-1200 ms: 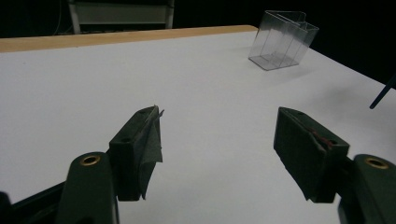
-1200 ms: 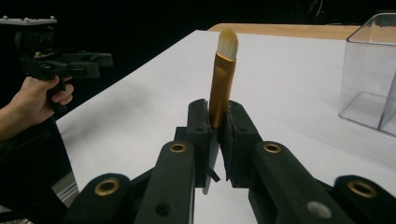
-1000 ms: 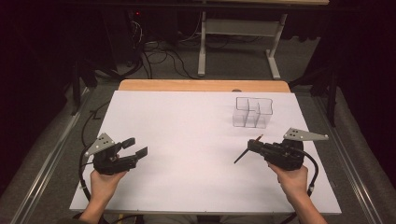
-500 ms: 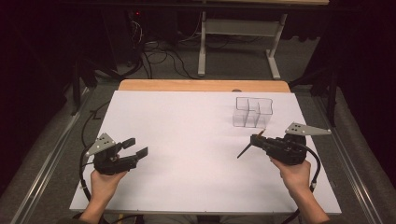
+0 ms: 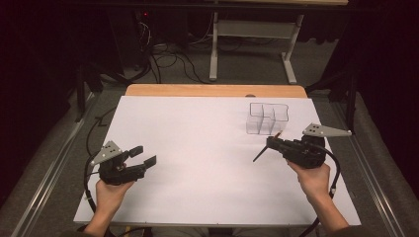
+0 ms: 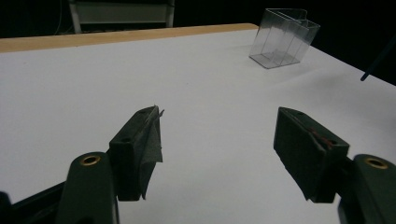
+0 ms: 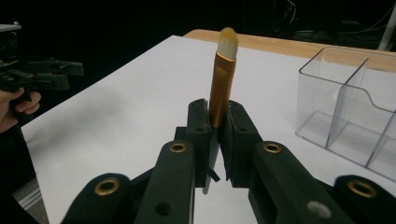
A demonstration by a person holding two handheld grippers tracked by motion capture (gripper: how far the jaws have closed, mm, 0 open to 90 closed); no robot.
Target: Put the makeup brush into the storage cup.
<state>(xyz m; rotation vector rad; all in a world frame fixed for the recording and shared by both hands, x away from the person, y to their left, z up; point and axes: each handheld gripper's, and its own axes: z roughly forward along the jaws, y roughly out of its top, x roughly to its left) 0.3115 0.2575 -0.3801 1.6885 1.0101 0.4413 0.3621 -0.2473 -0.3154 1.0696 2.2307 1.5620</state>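
Note:
My right gripper [image 5: 273,143] is shut on a makeup brush [image 7: 223,79] with a gold ferrule and pale bristles. The bristle end points up between the jaws in the right gripper view. In the high view its black handle [image 5: 260,154] sticks out to the lower left. A clear compartmented organizer [image 5: 267,118] stands upright just beyond and left of that gripper, and looks empty [image 7: 355,112]. My left gripper [image 5: 144,155] rests low at the near left of the white table top [image 5: 197,133]. It is open with nothing between its pads [image 6: 144,144]. The organizer [image 6: 284,37] is far from it.
A wooden table edge [image 5: 212,90] runs along the far side of the white sheet. Beyond it are a desk frame [image 5: 252,44] and loose cables [image 5: 168,54] on the floor. Metal rails [image 5: 44,168] flank the table on both sides.
My right gripper has shifted a little right and away from me with the brush, closer to the organizer. The left gripper has stayed put.

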